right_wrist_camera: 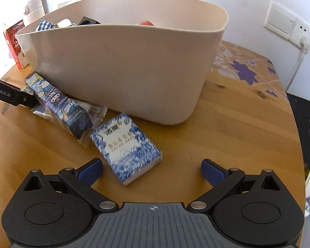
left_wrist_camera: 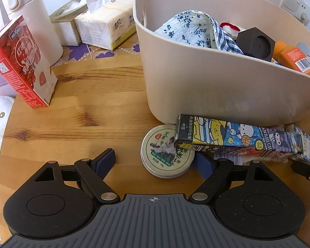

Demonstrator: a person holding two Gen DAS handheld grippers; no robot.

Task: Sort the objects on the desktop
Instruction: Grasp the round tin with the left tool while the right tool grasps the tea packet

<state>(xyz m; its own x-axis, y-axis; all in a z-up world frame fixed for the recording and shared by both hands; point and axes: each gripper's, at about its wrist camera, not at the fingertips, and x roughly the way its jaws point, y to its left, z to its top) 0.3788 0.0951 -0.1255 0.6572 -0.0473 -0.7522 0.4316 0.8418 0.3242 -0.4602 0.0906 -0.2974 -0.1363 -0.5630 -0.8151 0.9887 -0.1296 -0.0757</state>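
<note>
We are holding our left gripper (left_wrist_camera: 155, 161) with jaws spread wide and empty, low in the left wrist view, around the round white tin with a green-printed lid (left_wrist_camera: 165, 155) at lower centre. To its right, the long cartoon-printed box (left_wrist_camera: 237, 138) is leaning on the beige plastic tub (left_wrist_camera: 217, 86). In the right wrist view our right gripper (right_wrist_camera: 152, 170) is also gaping, empty, just below the blue-and-white patterned packet (right_wrist_camera: 126, 146) at centre. We are judging this a pick-up approach; next, closing on the tin or packet and lifting it into the tub.

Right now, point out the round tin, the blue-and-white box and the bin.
round tin (left_wrist_camera: 165, 153), left wrist view, middle of lid.
blue-and-white box (right_wrist_camera: 127, 147), right wrist view, top face.
bin (right_wrist_camera: 124, 70), right wrist view, front wall.
</note>
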